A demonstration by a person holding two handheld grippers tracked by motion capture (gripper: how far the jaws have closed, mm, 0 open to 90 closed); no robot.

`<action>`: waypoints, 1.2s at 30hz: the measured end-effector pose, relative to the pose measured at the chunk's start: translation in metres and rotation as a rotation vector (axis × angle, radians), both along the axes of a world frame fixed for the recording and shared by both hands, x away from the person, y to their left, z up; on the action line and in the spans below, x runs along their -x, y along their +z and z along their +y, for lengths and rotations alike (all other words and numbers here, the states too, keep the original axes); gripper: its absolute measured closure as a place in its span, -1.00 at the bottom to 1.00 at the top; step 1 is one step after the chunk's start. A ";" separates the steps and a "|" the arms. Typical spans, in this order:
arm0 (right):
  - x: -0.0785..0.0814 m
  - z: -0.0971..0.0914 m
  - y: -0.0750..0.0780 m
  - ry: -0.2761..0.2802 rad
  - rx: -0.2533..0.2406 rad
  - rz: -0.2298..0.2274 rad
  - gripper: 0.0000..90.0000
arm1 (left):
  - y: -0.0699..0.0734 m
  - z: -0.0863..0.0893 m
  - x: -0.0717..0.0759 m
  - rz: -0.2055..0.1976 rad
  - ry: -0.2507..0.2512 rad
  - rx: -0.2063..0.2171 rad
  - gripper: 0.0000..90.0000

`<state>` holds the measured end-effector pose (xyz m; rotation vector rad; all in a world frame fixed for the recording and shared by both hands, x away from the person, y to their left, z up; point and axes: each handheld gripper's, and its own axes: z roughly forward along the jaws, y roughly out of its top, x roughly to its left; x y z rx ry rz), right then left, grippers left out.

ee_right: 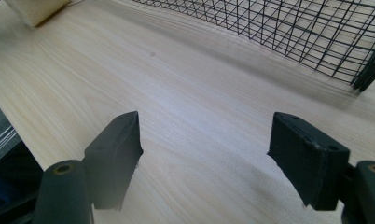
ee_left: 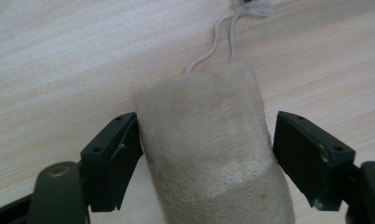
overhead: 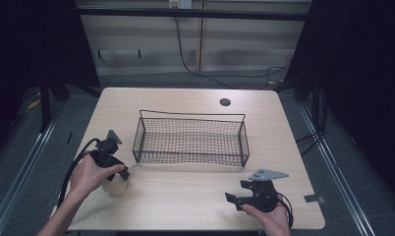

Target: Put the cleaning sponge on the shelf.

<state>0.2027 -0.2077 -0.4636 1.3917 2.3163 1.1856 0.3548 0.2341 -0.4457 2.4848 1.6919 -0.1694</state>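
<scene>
Hidden / unclear: in the high view the left hand covers most of the left gripper, so its jaws cannot be read there. The beige roll under it shows as a pale patch, shape unclear. In the left gripper view the roll is blurred at close range and cut off by the bottom edge; its material cannot be told beyond a fuzzy, felt-like surface. A thin string runs from its far end up to a knot at the top edge, partly out of frame.

Left gripper jaws: apart, one on each side of the roll. Near-side jaw touching or nearly touching the roll; the other stands just clear of it with a small gap. Not clamped.

Right gripper: held by the right hand at the near right of the counter, low over the bare wood. Jaws wide apart, nothing between them.

Roll location: near left corner of the counter, just beside the near left corner of the wire basket, outside it. In the right gripper view the roll is cut off at the top left corner, and the basket at top right.
</scene>
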 end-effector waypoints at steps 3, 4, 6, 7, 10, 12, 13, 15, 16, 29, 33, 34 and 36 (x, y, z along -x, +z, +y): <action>0.000 0.000 0.000 0.001 -0.001 0.007 -0.45 | 0.000 0.001 -0.001 0.010 -0.001 -0.018 -0.44; 0.000 0.000 0.000 0.001 -0.001 0.007 -0.45 | 0.000 0.001 -0.001 0.010 -0.001 -0.018 -0.43; 0.000 0.000 0.000 0.003 -0.001 0.004 -0.45 | 0.000 0.001 0.000 0.012 0.011 -0.024 -0.43; 0.000 0.000 0.000 0.003 -0.001 0.006 -0.45 | 0.000 0.002 0.000 0.017 0.005 -0.032 -0.43; 0.000 0.000 -0.001 0.002 -0.001 0.007 -0.45 | 0.001 0.003 0.000 0.023 -0.019 -0.030 -0.43; -0.001 0.000 -0.001 0.001 -0.001 0.008 -0.45 | 0.002 0.003 0.001 0.026 -0.019 -0.015 -0.43; 0.000 0.000 -0.001 0.000 -0.001 0.010 -0.45 | 0.003 0.004 0.001 0.033 -0.026 -0.009 -0.43; 0.000 0.000 -0.001 0.000 -0.002 0.009 -0.45 | 0.007 0.009 0.001 0.022 -0.018 0.025 -0.43; 0.000 0.000 -0.001 0.000 -0.002 0.009 -0.45 | 0.007 0.009 0.001 0.022 -0.018 0.025 -0.43; 0.000 0.000 -0.001 -0.002 -0.002 0.013 -0.45 | 0.024 0.022 0.001 0.020 -0.043 0.082 -0.42; 0.000 0.000 -0.001 0.001 -0.001 0.009 -0.45 | 0.029 0.025 0.001 0.009 -0.048 0.115 -0.42; 0.000 -0.001 -0.001 0.001 0.000 0.008 -0.45 | 0.029 0.025 0.001 0.009 -0.048 0.115 -0.42; 0.000 -0.001 -0.001 0.001 0.000 0.008 -0.45 | 0.032 0.027 0.002 0.005 -0.048 0.137 -0.42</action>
